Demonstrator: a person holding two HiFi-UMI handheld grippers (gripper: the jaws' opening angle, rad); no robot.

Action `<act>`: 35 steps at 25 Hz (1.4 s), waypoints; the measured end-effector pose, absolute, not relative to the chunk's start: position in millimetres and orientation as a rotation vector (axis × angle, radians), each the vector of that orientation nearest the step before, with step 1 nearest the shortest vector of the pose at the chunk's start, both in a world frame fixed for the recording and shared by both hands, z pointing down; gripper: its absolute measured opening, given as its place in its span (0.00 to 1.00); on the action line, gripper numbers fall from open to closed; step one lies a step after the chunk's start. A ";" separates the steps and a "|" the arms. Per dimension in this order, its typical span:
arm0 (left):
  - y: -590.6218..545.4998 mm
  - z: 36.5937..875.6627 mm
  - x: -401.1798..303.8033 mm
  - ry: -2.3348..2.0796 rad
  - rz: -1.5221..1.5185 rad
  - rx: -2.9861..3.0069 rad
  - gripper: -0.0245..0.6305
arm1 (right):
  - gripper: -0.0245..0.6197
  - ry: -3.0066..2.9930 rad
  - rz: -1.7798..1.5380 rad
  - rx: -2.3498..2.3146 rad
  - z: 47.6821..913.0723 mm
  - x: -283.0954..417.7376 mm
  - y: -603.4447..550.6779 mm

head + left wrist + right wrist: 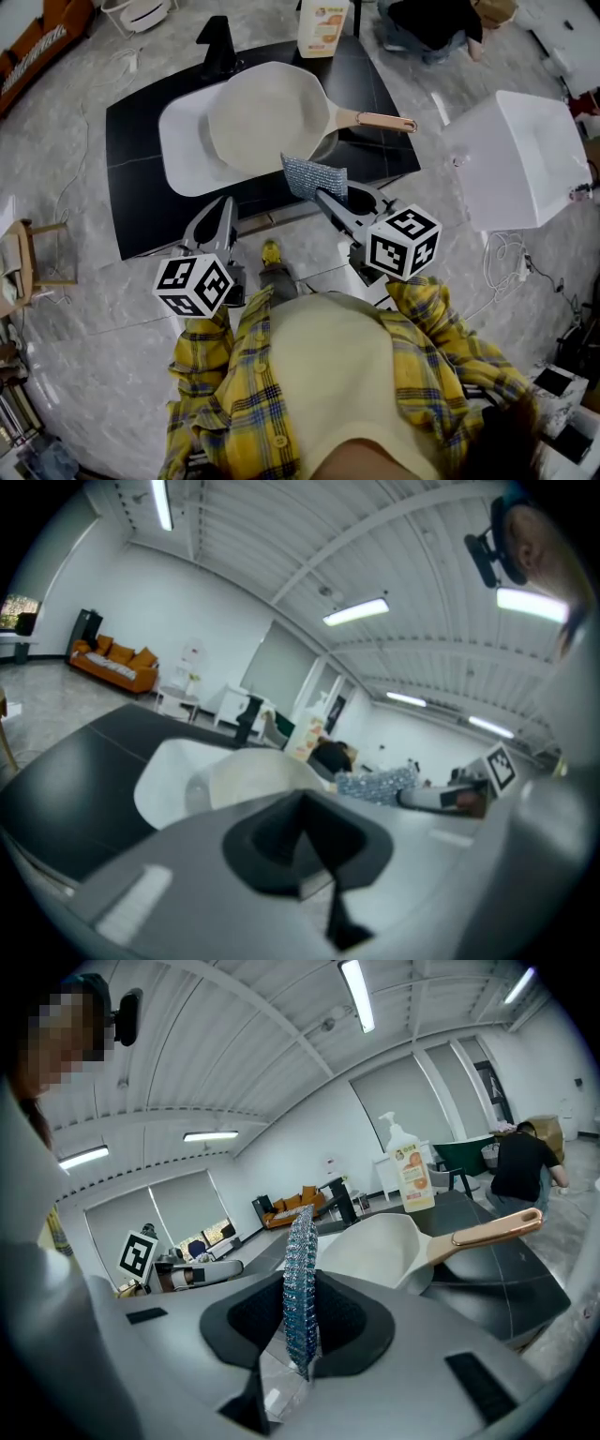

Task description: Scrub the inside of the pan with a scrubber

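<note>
Currently the right gripper (pixel 300 1340) is pinching the scrubber (pixel 301 1269) by its lower edge, pad upright btwn the jaws; it's thin, soft mesh, light & floppy, so most of it left free should flex against the pan (pixel 267 117). Pan rests in the white basin (pixel 183 155) on the black table (pixel 131 197), handle (pixel 380 120) out to the right. It's stiff, prob. slick, may slide under scrubbing, so the left gripper (pixel 225 214), jaws pressed together on nothing, could steady that handle.

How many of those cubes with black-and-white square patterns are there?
2. The left cube sits on the left gripper, the right cube on the right gripper, which holds the scrubber. None seems hidden.
</note>
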State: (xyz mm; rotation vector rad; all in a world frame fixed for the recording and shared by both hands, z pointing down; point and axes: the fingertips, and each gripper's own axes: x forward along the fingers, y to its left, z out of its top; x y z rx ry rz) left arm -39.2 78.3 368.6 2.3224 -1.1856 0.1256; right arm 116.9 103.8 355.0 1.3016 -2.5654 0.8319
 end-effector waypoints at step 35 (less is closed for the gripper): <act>-67.4 424.2 -83.2 -1.171 0.276 2.264 0.05 | 0.17 -2.329 0.687 1.450 408.9 84.0 -80.3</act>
